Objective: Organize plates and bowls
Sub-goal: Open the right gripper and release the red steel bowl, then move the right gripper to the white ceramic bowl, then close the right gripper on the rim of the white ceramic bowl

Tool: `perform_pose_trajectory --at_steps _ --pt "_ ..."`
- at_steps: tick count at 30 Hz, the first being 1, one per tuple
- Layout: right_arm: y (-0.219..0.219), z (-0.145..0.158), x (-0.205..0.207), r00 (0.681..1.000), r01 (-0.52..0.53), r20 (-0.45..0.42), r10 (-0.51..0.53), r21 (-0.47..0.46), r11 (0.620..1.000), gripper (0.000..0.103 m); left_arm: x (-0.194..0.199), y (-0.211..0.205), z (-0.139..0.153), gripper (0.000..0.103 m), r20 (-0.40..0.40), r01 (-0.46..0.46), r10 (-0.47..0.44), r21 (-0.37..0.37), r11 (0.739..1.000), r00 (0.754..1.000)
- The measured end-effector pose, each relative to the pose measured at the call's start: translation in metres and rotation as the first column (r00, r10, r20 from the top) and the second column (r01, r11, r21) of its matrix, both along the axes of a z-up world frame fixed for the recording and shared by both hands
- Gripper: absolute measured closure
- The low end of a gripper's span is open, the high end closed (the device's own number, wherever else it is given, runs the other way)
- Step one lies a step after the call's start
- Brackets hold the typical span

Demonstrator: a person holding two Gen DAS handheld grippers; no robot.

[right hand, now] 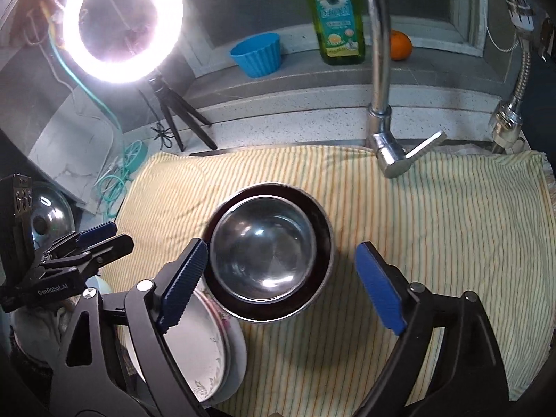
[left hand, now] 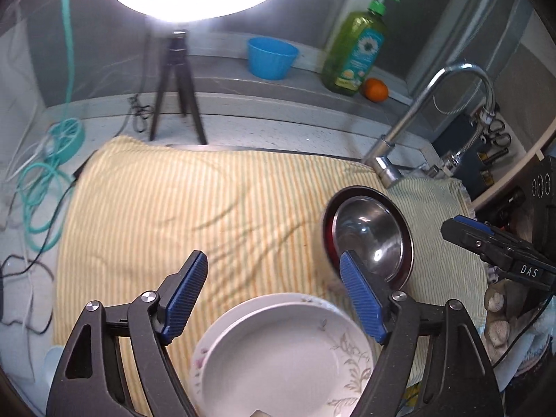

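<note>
Two stacked white floral plates [left hand: 285,354] lie on the yellow striped cloth [left hand: 208,215], right under my open left gripper [left hand: 272,267]. A steel bowl nested in a dark-rimmed bowl [left hand: 373,232] stands to their right. In the right wrist view the nested bowls [right hand: 267,253] sit between the fingers of my open, empty right gripper [right hand: 281,260], which hovers above them. The plates [right hand: 212,344] lie at the lower left there, touching the bowls' rim. The left gripper [right hand: 93,239] shows at the left.
A chrome tap [right hand: 382,111] rises at the back of the cloth. A blue cup [right hand: 259,54], a green soap bottle [right hand: 337,14] and an orange [right hand: 399,45] stand on the ledge. A ring light on a tripod [right hand: 121,21] and teal cable [left hand: 45,187] are at the left. A steel lid [right hand: 52,215] lies far left.
</note>
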State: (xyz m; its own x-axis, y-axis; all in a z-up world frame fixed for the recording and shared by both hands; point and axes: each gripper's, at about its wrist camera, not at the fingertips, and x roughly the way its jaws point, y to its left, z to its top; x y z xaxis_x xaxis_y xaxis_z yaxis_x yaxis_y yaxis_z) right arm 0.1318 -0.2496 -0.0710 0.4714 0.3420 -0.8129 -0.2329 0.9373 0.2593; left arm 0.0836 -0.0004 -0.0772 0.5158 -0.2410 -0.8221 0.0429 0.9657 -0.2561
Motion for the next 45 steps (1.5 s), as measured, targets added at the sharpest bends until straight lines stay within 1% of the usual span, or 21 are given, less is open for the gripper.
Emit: perform_pose_trajectory --at_steps 3,7,9,12,18,22,26,30,34,38,40,41,42,45 --pt "0.014 0.006 -0.009 0.999 -0.035 0.024 0.035 0.001 0.999 0.007 -0.019 0.023 0.004 0.024 0.016 -0.064 0.064 0.007 0.998 0.998" --pt "0.04 0.012 -0.021 0.993 -0.108 0.039 0.107 0.007 0.994 0.003 -0.047 0.05 0.005 0.024 0.022 -0.137 0.137 0.005 0.991 0.99" --pt "0.054 0.014 -0.026 0.989 -0.144 0.046 0.143 0.004 0.99 0.003 -0.061 0.064 0.004 0.024 0.024 -0.18 0.18 0.017 0.983 0.983" --pt "0.078 0.014 -0.037 0.978 -0.201 0.053 0.201 0.006 0.98 0.003 -0.084 0.088 0.0 0.024 0.012 -0.253 0.253 0.005 0.967 0.967" --pt "0.132 0.008 -0.052 0.946 -0.323 0.033 0.323 0.007 0.946 0.003 -0.13 0.129 -0.012 0.024 -0.014 -0.386 0.386 0.013 0.923 0.922" --pt "0.167 -0.003 -0.061 0.918 -0.396 0.002 0.396 0.008 0.918 0.003 -0.161 0.152 -0.025 0.024 -0.039 -0.469 0.469 0.012 0.883 0.882" --pt "0.201 -0.013 -0.072 0.889 -0.458 -0.016 0.458 0.014 0.889 0.003 -0.186 0.17 -0.037 0.024 -0.059 -0.536 0.535 0.006 0.844 0.843" --pt "0.228 -0.023 -0.08 0.865 -0.5 -0.036 0.5 0.028 0.866 0.003 -0.203 0.184 -0.046 0.024 -0.068 -0.575 0.573 -0.004 0.818 0.817" --pt "0.252 -0.035 -0.087 0.843 -0.534 -0.064 0.535 0.027 0.845 0.003 -0.211 0.19 -0.051 0.024 -0.07 -0.586 0.584 -0.004 0.811 0.809" --pt "0.274 -0.047 -0.093 0.826 -0.557 -0.086 0.557 0.026 0.83 0.003 -0.213 0.192 -0.056 0.024 -0.064 -0.584 0.583 -0.009 0.811 0.81" --pt "0.283 -0.052 -0.094 0.819 -0.566 -0.096 0.565 0.023 0.824 0.003 -0.213 0.192 -0.057 0.024 -0.059 -0.578 0.576 -0.013 0.816 0.815" --pt "0.287 -0.055 -0.095 0.815 -0.572 -0.102 0.571 0.024 0.82 0.005 -0.213 0.192 -0.057 0.024 -0.056 -0.575 0.573 -0.017 0.818 0.818" --pt "0.291 -0.057 -0.096 0.811 -0.577 -0.107 0.575 0.022 0.817 0.008 -0.212 0.191 -0.057 0.025 -0.051 -0.569 0.568 -0.019 0.822 0.821" --pt "0.301 -0.065 -0.097 0.802 -0.586 -0.128 0.583 0.015 0.81 0.013 -0.206 0.191 -0.059 0.029 -0.041 -0.555 0.554 -0.017 0.832 0.832"
